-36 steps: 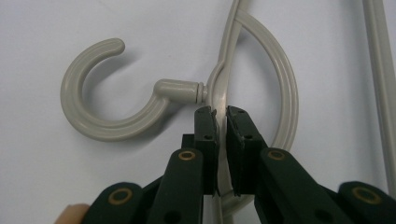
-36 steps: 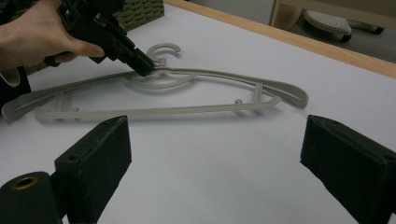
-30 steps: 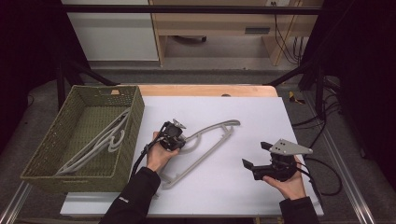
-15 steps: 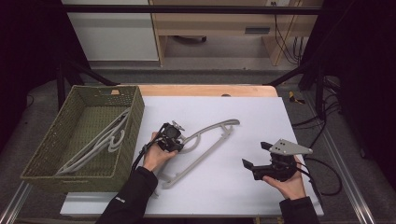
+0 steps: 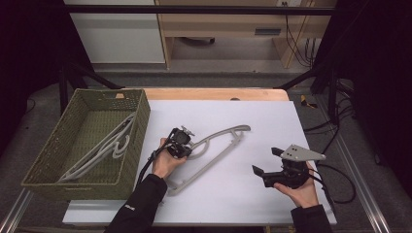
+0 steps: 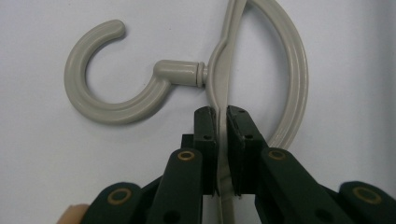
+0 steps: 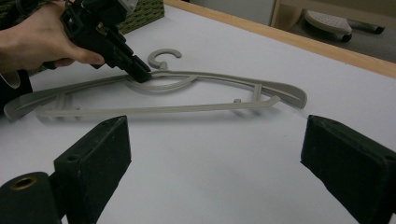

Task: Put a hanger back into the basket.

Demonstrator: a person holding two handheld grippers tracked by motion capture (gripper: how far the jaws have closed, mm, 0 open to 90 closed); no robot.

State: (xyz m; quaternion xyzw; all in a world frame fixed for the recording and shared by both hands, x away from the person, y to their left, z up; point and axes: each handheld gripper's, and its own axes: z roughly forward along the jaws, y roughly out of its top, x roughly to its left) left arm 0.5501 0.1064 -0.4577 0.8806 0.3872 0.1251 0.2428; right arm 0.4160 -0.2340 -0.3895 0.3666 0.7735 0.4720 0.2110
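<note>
A grey plastic hanger (image 5: 214, 150) lies flat on the white table top (image 5: 252, 121). My left gripper (image 5: 180, 144) is shut on the hanger's top bar just below the hook (image 6: 107, 93); in the left gripper view its jaws pinch the bar (image 6: 222, 140) between them. From the right gripper view the same hanger (image 7: 187, 93) and the left gripper (image 7: 140, 74) show farther off. My right gripper (image 5: 265, 162) rests in the person's hand at the table's right front, open, with nothing between its pads (image 7: 98, 158).
A green woven basket (image 5: 58, 160) stands at the table's left with another grey hanger (image 5: 104, 148) inside. A wooden strip (image 5: 214, 93) runs along the table's far edge. Cables (image 5: 335, 179) trail off the right side.
</note>
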